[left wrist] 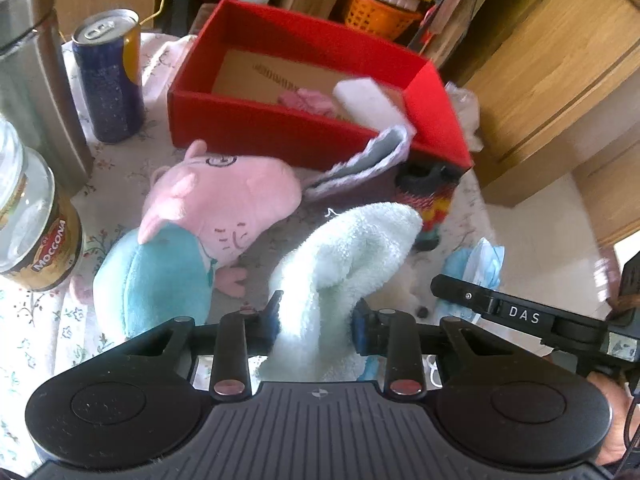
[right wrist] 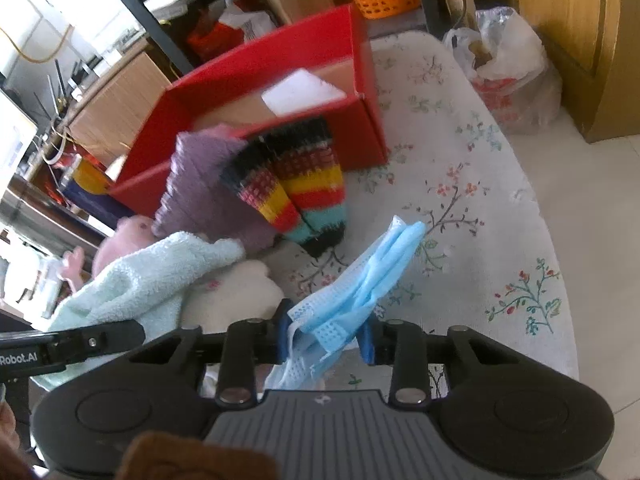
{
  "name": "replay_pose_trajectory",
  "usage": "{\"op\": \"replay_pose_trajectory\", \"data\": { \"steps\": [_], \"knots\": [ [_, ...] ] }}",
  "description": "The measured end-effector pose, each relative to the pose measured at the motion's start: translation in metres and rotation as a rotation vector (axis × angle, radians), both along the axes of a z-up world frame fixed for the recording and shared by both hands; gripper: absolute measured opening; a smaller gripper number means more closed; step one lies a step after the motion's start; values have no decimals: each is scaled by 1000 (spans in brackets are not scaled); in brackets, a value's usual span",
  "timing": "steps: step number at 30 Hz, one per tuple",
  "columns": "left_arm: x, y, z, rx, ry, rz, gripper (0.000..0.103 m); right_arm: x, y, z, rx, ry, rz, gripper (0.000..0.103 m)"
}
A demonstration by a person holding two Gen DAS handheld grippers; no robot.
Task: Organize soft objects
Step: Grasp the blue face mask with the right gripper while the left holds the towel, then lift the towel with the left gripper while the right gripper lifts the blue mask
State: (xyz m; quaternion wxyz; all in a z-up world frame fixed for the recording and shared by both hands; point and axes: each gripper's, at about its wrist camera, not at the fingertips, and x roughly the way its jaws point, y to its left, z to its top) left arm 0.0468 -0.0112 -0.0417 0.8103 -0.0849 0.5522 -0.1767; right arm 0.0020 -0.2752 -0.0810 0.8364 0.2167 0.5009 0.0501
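Bright daylight, soft focus, fisheye-bent edges, slight blur.

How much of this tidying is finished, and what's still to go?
Early on. The red box holds only a white pad and a pink item. The left tool grips a mint towel; the right tool grips a blue face mask. The pig plush, striped socks and purple knit remain outside.

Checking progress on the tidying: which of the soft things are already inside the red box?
The white foam block and the small pink item lie inside the red box; the pig plush is on the table outside it.
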Motion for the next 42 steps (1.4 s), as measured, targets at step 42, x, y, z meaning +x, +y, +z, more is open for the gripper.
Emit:
{"op": "replay_pose_trajectory", "data": {
  "steps": [42],
  "knots": [
    [-9, 9, -4, -66, 36, 28, 38, -24, 14, 53, 30, -138, 63, 2]
  ]
}}
